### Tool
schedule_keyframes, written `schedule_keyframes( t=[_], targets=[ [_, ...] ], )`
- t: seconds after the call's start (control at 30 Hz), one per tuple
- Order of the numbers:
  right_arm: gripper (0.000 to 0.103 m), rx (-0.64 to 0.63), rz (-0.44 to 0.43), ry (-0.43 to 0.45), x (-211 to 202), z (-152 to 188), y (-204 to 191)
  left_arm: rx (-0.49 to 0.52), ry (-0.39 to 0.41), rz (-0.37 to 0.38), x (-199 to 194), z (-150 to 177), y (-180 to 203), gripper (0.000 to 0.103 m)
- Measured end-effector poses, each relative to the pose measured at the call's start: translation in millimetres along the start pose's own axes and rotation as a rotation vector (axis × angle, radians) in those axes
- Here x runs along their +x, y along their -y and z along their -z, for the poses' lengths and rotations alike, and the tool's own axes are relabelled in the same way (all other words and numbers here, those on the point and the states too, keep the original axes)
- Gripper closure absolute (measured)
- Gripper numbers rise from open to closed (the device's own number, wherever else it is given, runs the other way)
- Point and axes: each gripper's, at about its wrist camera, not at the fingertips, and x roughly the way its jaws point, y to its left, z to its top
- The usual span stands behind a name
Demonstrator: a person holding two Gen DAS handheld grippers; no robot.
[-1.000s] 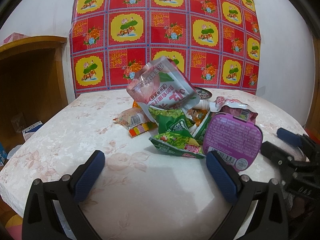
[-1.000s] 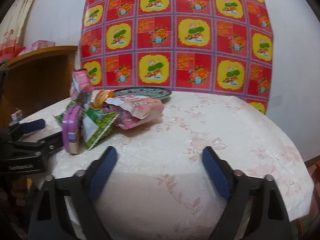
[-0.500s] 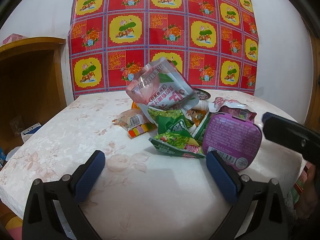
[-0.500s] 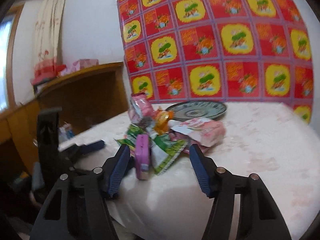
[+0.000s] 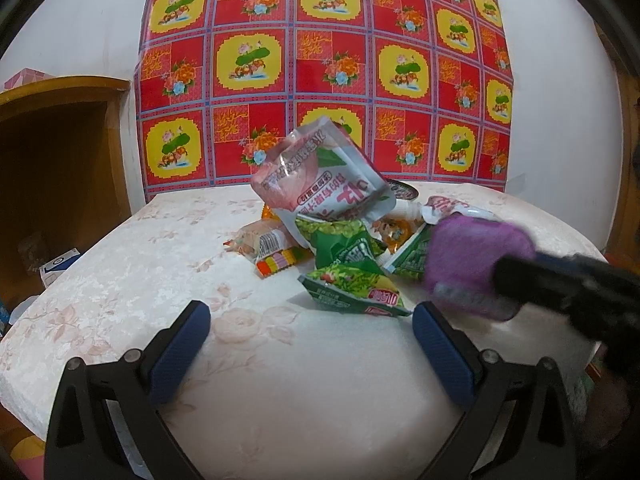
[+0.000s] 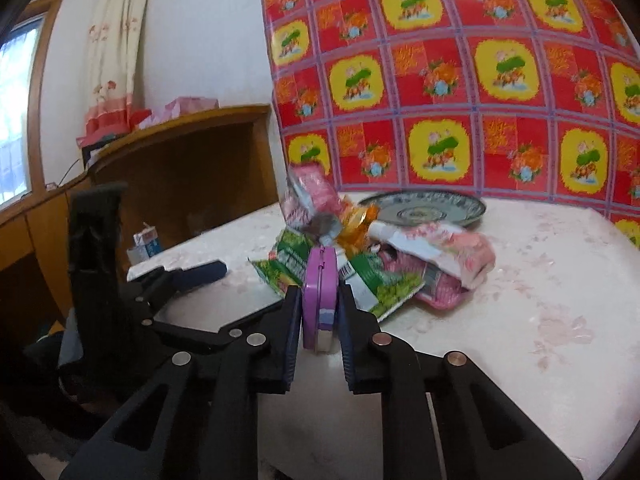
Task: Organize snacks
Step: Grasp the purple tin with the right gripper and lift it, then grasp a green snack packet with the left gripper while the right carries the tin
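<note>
Jaws of the right gripper (image 6: 319,320) have just been closing and now clamp the flat purple rounded-square plastic case (image 6: 319,292) by its two broad faces, the case standing on edge between the blue pads; jaws of the left gripper (image 5: 310,350) stand wide apart with nothing between them, only bare cloth.

Landmark: the purple case; it sits at the near edge of the snack heap, on the round table under a pale cream floral cloth (image 5: 132,264); in the left wrist view it is blurred, so whether its lower edge touches the cloth cannot be told.

- Green crinkled foil packet with a red corner label (image 5: 354,292): just beside the case, lying flat on the cloth.
- More green packets (image 6: 378,284): directly behind the case, touching it.
- Large silver-and-pink pouch with red lettering (image 5: 320,184): behind and above the case, tilted up atop the heap.
- Pink floral wrapper (image 6: 444,248): beyond the case, on the side away from the left gripper.
- Small packet with striped orange-yellow-pink end (image 5: 276,260): past the green packets, further from the case.
- Dark patterned ceramic plate (image 6: 424,210): well behind the case, beyond the heap, lying flat on the cloth.
- Red-and-yellow chequered flower-print sheet (image 5: 328,60): on the wall far behind the case.
- Brown wooden shelf unit (image 6: 180,168): beyond the table edge, on the left gripper's side of the case.
</note>
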Motion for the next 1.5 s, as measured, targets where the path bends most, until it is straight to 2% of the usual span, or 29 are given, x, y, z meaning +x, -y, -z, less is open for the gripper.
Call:
schedule_keyframes(
  t=[0.13,0.2,0.43,0.63,0.7,0.73,0.87,0.93,1.07,1.13,1.2,1.27,1.3,1.5],
  targets=[
    [0.084,0.003,0.014,0.075,-29,-3,11,0.0,-0.005,0.004,0,0,-1,0.0],
    [0.084,0.013,0.05,0.101,-43,-3,21,-0.001,-0.005,0.002,-1,0,-1,0.0],
    [0.084,0.064,0.156,0.071,-58,12,52,-0.004,-0.011,-0.003,-1,1,0,0.0],
    [0.084,0.034,0.167,0.065,-55,16,52,0.001,-0.033,0.007,-1,-2,-3,0.001],
    [0.084,0.039,0.167,0.062,-56,17,53,0.001,-0.044,0.011,-3,-3,-5,0.005],
    [0.084,0.046,0.165,0.058,-55,18,54,0.004,-0.048,0.02,-4,-4,-6,0.011],
    [0.084,0.072,0.155,0.069,-56,21,60,-0.029,-0.053,0.098,-4,-7,-10,0.024],
    [0.084,0.075,0.155,0.073,-56,21,61,-0.104,-0.06,0.162,-4,-11,-19,0.032],
    [0.084,0.077,0.153,0.074,-56,23,64,-0.233,-0.091,0.246,2,-19,-36,0.035],
    [0.084,0.079,0.152,0.076,-56,23,65,-0.262,-0.11,0.263,5,-24,-38,0.035],
    [0.084,0.078,0.156,0.078,-56,24,65,-0.289,-0.129,0.283,9,-28,-39,0.04],
    [0.084,0.079,0.157,0.078,-56,24,65,-0.304,-0.159,0.29,14,-30,-38,0.059],
    [0.084,0.079,0.157,0.077,-56,24,66,-0.302,-0.167,0.294,15,-30,-36,0.061],
    [0.084,0.08,0.156,0.071,-55,26,67,-0.313,-0.207,0.349,16,-30,-35,0.069]
  ],
)
